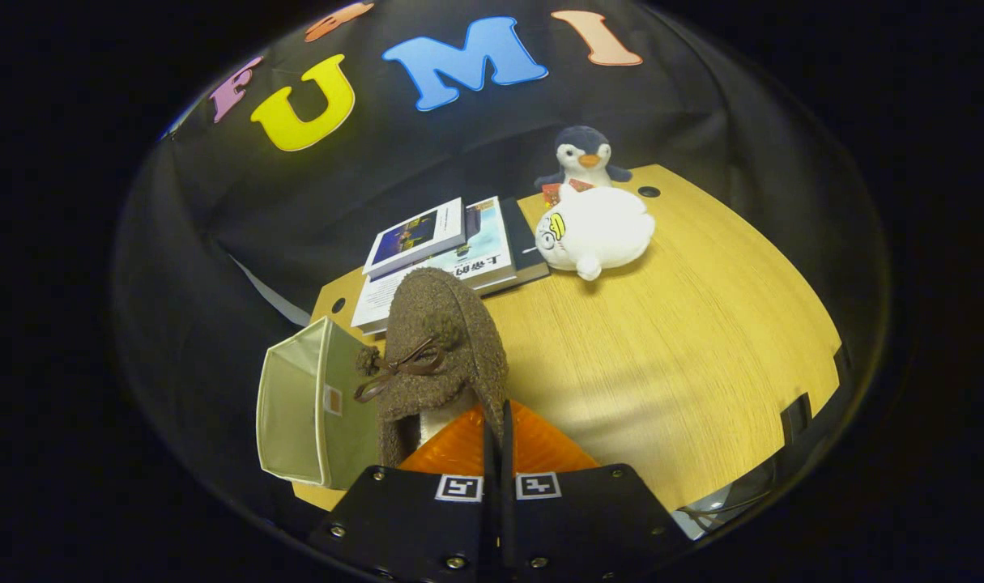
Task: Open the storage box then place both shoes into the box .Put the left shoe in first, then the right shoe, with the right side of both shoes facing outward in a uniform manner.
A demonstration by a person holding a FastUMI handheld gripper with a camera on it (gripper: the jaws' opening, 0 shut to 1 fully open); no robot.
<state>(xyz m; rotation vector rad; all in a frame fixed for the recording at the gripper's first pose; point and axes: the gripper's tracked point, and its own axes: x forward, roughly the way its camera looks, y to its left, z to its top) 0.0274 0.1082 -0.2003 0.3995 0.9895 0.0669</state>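
At the bottom centre of the frame the tongs [498,437] stand with their two fingers drawn almost together, only a thin dark slit between them. Rising from that slit is a brown fuzzy shoe [443,348], a bootie with a small brown bow and pompoms on its side and a pale lining showing at its lower end. The fingers appear to pinch the edge of the shoe's opening, though the contact itself is hidden behind the fingers, so the grip cannot be told for certain. The shoe points away from the tongs, toward the middle of the frame, toe uppermost.

Just left of the shoe, in the lower left of the frame, is the storage box [297,413], a pale green fabric box with lighter trim and a small tag on the wall that faces the shoe. It sits at the near left edge of the wooden surface [662,348]. Its inside cannot be seen from here, so what it holds cannot be told.

Beyond the shoe's toe, toward the upper middle, a stack of books [451,251] lies on the surface. To their right rests a white plush toy [597,231], and just behind it, in the upper right of the surface, stands a plush penguin [584,158].
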